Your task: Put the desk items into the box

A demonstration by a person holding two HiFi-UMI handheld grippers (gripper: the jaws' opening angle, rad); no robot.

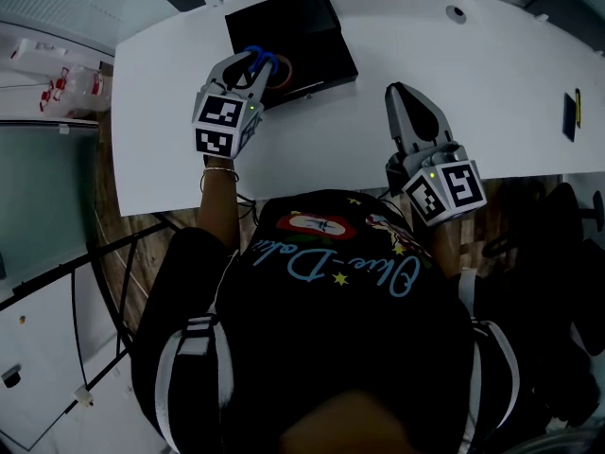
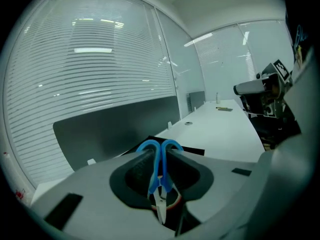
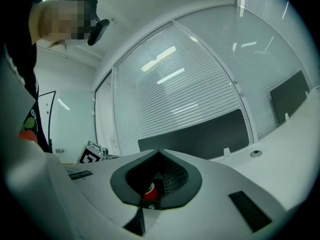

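I am seen from above, facing a white desk (image 1: pixel 425 45). At eleven o'clock my left tongs (image 1: pixel 254 65) are clamped on a pair of blue-handled scissors (image 2: pixel 158 165). The handle loops stick out past the tips and the blades point back toward my hand. The tips hover over the near left part of an open black box (image 1: pixel 312 22), which lies flat on the desk at twelve o'clock. A reddish-brown ring (image 1: pixel 285 70) lies inside the box beside the scissors. At one o'clock my right tongs (image 1: pixel 398 91) sit low over bare desk, closed and empty. A small dark object (image 1: pixel 570 112) lies at three o'clock, well apart.
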